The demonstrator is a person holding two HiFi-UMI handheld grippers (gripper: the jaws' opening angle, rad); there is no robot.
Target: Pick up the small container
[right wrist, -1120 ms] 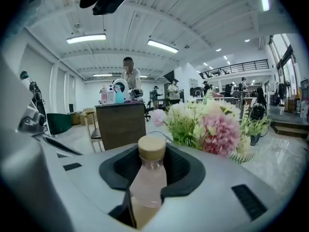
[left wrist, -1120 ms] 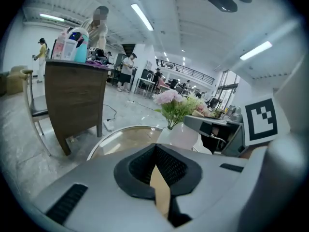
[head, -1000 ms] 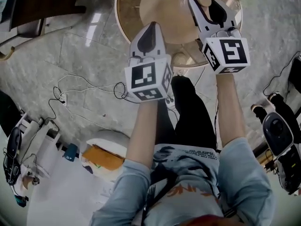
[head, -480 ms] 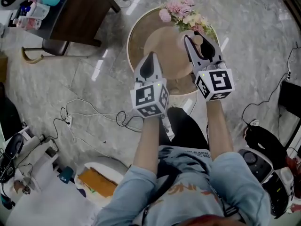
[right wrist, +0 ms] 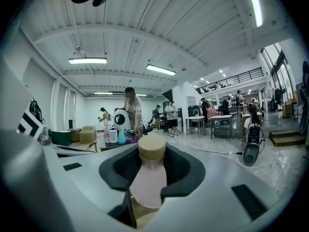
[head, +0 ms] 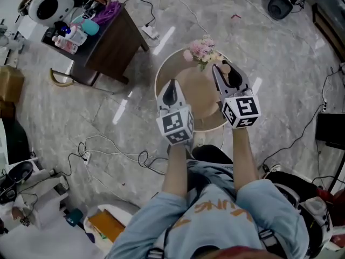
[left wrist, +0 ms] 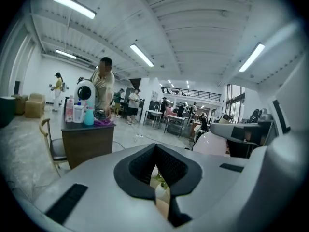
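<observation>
The small pink container (right wrist: 148, 178), tan-capped, sits clamped between the fingers of the right gripper (head: 226, 73), apparently clear of the round counter (head: 161, 79) and its flowers (head: 201, 49). The pick-up looks complete. The left gripper (head: 171, 84) hangs alongside, fingers closed together on nothing.

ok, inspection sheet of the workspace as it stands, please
Surface: round table, flowers at its far edge.
Job's things: small pink bottle with a tan cap, held above the table.
Clutter: dark desk off to the left, carrying bottles and a purple cloth.
Grippers: right claw shut on the bottle; left claw shut, nothing in it.
Cables: loose cables across the floor, more on the right.
Surroundings: marble floor; open hall with people far off.
</observation>
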